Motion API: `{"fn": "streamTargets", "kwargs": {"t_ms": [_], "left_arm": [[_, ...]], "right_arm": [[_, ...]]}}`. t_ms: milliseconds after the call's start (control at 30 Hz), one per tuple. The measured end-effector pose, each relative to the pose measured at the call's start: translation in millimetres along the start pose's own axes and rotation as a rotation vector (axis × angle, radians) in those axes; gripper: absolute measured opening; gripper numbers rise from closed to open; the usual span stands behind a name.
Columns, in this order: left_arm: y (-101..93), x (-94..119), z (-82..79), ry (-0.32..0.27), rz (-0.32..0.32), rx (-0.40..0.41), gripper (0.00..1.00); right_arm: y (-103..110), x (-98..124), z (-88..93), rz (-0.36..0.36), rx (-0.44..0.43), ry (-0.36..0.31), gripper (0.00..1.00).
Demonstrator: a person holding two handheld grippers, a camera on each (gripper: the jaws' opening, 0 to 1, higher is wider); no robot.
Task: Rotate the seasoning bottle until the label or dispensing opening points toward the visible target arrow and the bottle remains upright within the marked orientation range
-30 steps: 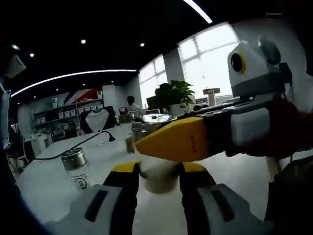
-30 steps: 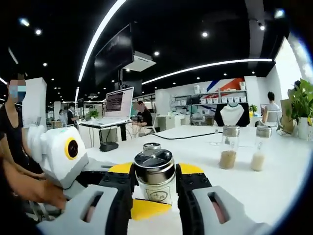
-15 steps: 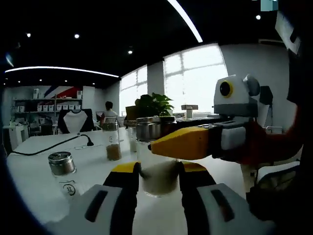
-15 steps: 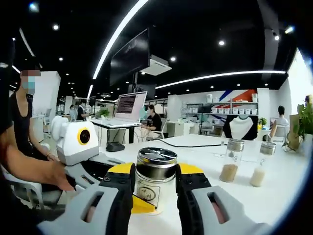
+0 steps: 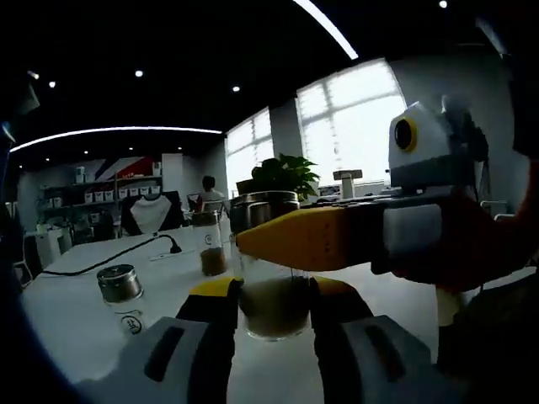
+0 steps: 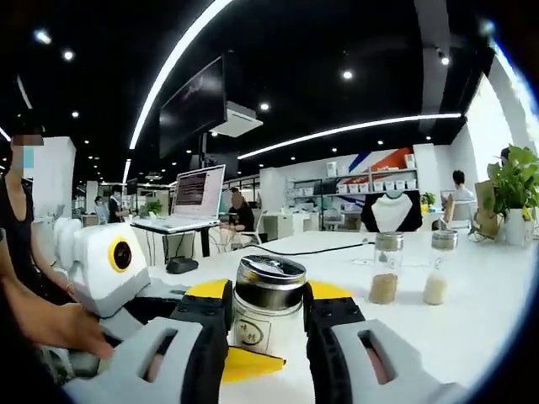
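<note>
On the white table (image 6: 472, 311), at six o'clock in both views, the clear glass seasoning bottle with a metal lid (image 6: 267, 305) stands upright, clamped between the right gripper (image 6: 266, 324) and the left gripper (image 5: 271, 305). The turning step looks underway; no target arrow is visible, so the next twist needs checking.

Open office: white tables (image 6: 472, 311), bright windows (image 5: 354, 118), dark ceiling (image 6: 337, 50).
</note>
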State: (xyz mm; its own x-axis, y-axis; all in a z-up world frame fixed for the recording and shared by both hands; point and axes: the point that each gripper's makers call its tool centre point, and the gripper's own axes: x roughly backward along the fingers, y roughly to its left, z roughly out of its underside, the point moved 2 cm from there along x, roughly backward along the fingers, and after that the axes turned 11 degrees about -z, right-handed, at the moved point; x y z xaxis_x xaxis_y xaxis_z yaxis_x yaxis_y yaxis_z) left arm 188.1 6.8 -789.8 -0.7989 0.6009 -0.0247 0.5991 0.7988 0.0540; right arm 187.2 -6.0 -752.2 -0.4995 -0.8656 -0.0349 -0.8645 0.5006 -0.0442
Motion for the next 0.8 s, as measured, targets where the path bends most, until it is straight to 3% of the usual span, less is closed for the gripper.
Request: {"fn": "streamTargets", "kwargs": {"t_ms": [133,200,267,400,467,500,600,733,800], "left_arm": [[2.7,6,-3.0,-0.014,0.054,0.032,0.35],[-1.5,10,-6.8,-0.034,0.102,0.066,0.35],[-2.1,12,-6.5,-0.031,0.106,0.056,0.35],[-4.4,12,-4.5,-0.028,0.107,0.041,0.35],[-6.7,9,-7.3,-0.041,0.085,0.049,0.35],[-5.1,7,-6.9,-0.025,0.041,0.049,0.35],[-3.1,5,-4.7,-0.004,-0.034,0.040,0.34],[-5.6,3,1.5,0.033,-0.104,-0.050,0.34],[-6.8,2,2.9,0.037,-0.114,-0.045,0.34]], "right_arm": [[10,0,-3.2,-0.129,0.009,0.012,0.34],[9,3,-5.1,-0.123,0.018,0.004,0.32],[11,5,-3.9,-0.139,-0.028,0.004,0.31],[14,6,-3.0,-0.120,-0.021,0.015,0.31],[11,7,-6.4,-0.047,0.025,0.012,0.31],[10,7,-6.3,-0.011,0.031,0.019,0.31],[5,7,-4.2,0.080,0.002,0.016,0.30],[3,7,1.0,0.101,-0.024,0.026,0.31],[3,7,3.3,0.097,-0.003,0.048,0.31]]}}
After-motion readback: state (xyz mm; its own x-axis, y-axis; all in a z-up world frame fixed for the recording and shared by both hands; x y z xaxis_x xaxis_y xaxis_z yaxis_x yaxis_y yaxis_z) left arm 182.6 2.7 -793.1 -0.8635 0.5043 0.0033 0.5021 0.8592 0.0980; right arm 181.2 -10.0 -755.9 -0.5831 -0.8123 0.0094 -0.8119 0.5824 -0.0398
